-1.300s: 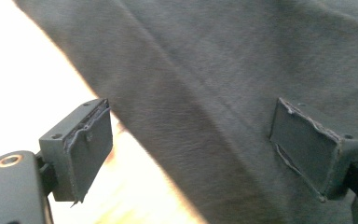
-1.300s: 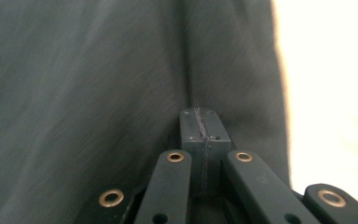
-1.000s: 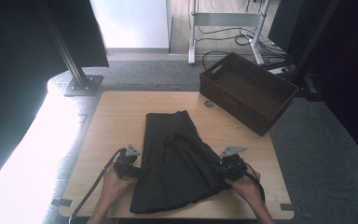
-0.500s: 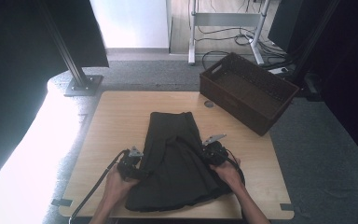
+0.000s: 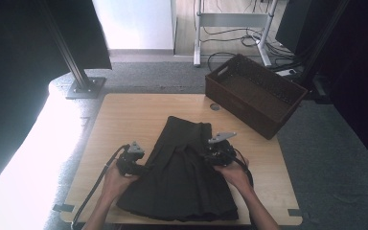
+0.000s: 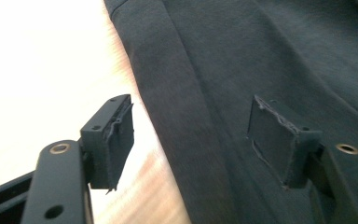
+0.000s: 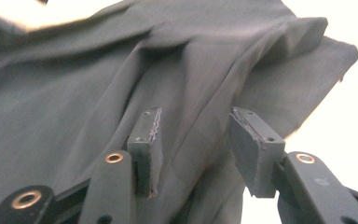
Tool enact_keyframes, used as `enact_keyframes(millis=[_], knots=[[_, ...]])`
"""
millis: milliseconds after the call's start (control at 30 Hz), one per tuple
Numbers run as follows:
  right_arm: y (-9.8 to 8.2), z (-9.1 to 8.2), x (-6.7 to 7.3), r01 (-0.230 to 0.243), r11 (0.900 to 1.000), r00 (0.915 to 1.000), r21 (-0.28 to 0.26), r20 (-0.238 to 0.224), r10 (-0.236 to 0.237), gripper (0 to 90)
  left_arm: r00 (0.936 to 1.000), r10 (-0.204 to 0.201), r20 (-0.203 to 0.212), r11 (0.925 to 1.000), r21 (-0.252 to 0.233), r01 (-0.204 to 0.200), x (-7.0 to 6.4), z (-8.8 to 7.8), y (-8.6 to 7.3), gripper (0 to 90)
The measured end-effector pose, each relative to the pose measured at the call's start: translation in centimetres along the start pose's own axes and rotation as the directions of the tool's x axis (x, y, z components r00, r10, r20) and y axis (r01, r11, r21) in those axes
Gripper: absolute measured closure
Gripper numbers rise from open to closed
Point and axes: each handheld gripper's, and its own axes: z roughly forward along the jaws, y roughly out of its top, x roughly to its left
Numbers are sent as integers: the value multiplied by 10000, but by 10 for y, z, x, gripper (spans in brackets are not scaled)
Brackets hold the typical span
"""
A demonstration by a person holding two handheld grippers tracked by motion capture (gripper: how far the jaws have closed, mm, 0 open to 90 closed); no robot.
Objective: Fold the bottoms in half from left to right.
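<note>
I have a wooden table [image 5: 124, 120] under me, and on its near half lies a dark garment [image 5: 182, 187], spread flat and widening toward the near edge, its narrow end pointing to the far side. At the far right corner sits a dark woven basket [image 5: 255, 93], well apart from the cloth. My left gripper [image 5: 130, 163] is at the garment's left edge; its jaws have just been closing but stand apart, one over bare wood, the other over the cloth, and the edge of the garment [image 6: 177, 116] lies below the gap, not pinched. My right gripper [image 5: 218, 152] is at the right edge, farther up; its jaws have just been opening and stand apart, with a raised fold of cloth [image 7: 200, 116] between them, the pads not pressing on it.
</note>
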Motion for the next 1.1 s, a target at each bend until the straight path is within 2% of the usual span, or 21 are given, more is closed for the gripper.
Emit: enact_keyframes(millis=[33, 100, 133, 167, 200, 233, 267, 300, 367, 433, 500, 533, 600, 633, 700, 733, 800, 867, 933, 1000, 1100], knots=[[4, 6, -3, -88, 10000, 10000, 11, 45, 88, 506, 9999, -34, 131, 10000, 40, 34, 1, 4, 0, 371], [9, 18, -8, -409, 9992, 9991, 42, 151, 408, 498, 10000, 26, 27, 9994, 345, -27, 2, 11, -1, 432], [10, 24, -11, -556, 9984, 9984, 66, 132, 555, 504, 9999, 111, 71, 9987, 489, -114, 2, 14, -2, 503], [10, 30, -13, -779, 9969, 9968, 90, 165, 777, 551, 9998, 153, 128, 9984, 535, -159, 1, 17, -3, 557], [9, 34, -14, -908, 9956, 9956, 210, 232, 903, 678, 9996, 115, 242, 9988, 481, -127, 0, 18, -3, 611], [7, 38, -15, -989, 9944, 9948, 361, 287, 979, 777, 9997, 174, 186, 9992, 367, -181, -2, 17, -2, 694], [6, 41, -16, -1089, 9931, 9938, 429, 262, 1078, 818, 9989, 440, -153, 9987, 264, -436, -5, 14, -1, 805], [4, 41, -16, -1154, 9923, 9931, 441, 247, 1144, 837, 9976, 634, -264, 9979, 129, -631, -8, 10, 1, 865], [5, 31, -13, -1113, 9937, 9931, 156, 385, 1107, 848, 9964, 763, -377, 9948, -652, -786, -15, -9, 8, 881], [8, 14, -12, -1156, 9927, 9913, -338, 600, 1175, 849, 9953, 939, -242, 9842, -1485, -964, -26, -29, 18, 883], [6, 3, -18, -1465, 9876, 9859, -558, 740, 1504, 847, 9914, 1301, -159, 9779, -1632, -1310, -36, -33, 26, 880], [2, 2, -23, -1689, 9845, 9818, -464, 798, 1722, 846, 9895, 1439, -100, 9805, -1341, -1440, -39, -28, 28, 876], [-10, 11, -33, -2097, 9778, 9749, 2, 768, 2091, 838, 9860, 1621, -393, 9856, -420, -1637, -42, -8, 28, 866], [-17, 17, -38, -2268, 9737, 9717, 232, 735, 2246, 832, 9847, 1678, -471, 9858, 35, -1679, -41, 3, 27, 859], [-28, 26, -42, -2545, 9662, 9657, 408, 638, 2516, 817, 9849, 1640, -554, 9850, 642, -1604, -39, 20, 23, 824], [-32, 28, -43, -2567, 9655, 9658, 446, 494, 2545, 810, 9849, 1637, -559, 9838, 837, -1587, -38, 25, 22, 788], [-33, 27, -43, -2527, 9666, 9669, 427, 469, 2507, 776, 9841, 1703, -497, 9822, 891, -1655, -38, 30, 21, 742], [-30, 23, -43, -2278, 9723, 9727, 523, 570, 2248, 661, 9849, 1662, -491, 9838, 765, -1622, -37, 27, 23, 664], [-25, 16, -43, -2111, 9772, 9759, 217, 620, 2094, 555, 9863, 1533, -612, 9880, 304, -1517, -34, 20, 26, 563], [-18, 8, -42, -2004, 9795, 9782, -213, 501, 2013, 496, 9898, 1266, -651, 9919, 35, -1266, -30, 17, 28, 480], [-3, 5, -42, -1809, 9822, 9817, -497, 519, 1834, 479, 9940, 999, -444, 9950, 75, -997, -26, 21, 28, 464]])
